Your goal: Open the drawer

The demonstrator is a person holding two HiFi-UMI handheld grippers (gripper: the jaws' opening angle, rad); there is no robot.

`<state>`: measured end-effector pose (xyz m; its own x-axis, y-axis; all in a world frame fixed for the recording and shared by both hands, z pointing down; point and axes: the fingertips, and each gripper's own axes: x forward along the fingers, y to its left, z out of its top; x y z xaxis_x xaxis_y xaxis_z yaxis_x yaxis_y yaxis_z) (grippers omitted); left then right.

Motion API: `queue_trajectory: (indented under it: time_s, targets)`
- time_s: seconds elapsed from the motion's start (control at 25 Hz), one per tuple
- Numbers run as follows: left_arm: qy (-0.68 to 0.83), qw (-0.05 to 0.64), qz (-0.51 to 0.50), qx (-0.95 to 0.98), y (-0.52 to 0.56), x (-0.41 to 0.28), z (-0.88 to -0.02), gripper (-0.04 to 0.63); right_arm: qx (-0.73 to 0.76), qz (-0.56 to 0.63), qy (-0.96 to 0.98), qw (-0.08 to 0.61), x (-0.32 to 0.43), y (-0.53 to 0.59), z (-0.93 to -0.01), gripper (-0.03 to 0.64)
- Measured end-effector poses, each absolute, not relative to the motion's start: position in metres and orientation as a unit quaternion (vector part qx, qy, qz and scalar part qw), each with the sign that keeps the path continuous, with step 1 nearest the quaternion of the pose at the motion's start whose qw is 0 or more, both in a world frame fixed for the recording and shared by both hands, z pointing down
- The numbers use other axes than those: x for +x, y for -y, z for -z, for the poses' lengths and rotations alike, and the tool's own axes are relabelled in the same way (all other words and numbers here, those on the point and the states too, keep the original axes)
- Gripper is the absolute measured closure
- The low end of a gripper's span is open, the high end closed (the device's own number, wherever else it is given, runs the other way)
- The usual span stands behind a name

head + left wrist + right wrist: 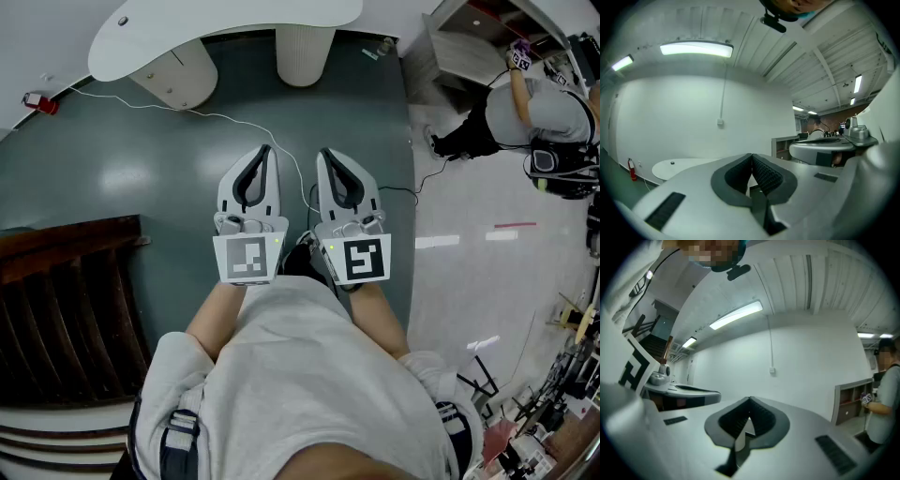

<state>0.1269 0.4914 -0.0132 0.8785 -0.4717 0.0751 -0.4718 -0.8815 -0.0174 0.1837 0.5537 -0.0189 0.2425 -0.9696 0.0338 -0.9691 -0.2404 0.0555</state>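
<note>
Head view: drawer not identifiable, grey shelf unit far at upper right beside a person; left gripper and right gripper side by side, level over green floor, jaws closed on nothing; white surface beyond.

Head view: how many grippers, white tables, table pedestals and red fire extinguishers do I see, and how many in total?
Grippers: 2 (left gripper, right gripper)
White table: 1
Table pedestals: 2
Red fire extinguisher: 1
Total: 6
</note>
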Motion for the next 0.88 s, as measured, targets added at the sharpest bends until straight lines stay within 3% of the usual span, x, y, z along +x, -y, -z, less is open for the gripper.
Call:
queue_trajectory:
  time_s: [0.88]
  targets:
    - [0.235,0.032,-0.025,0.971,-0.321,0.118,0.009,0.588,0.781,0.005,0.624,0.038,0.176,-0.365,0.020,0.603]
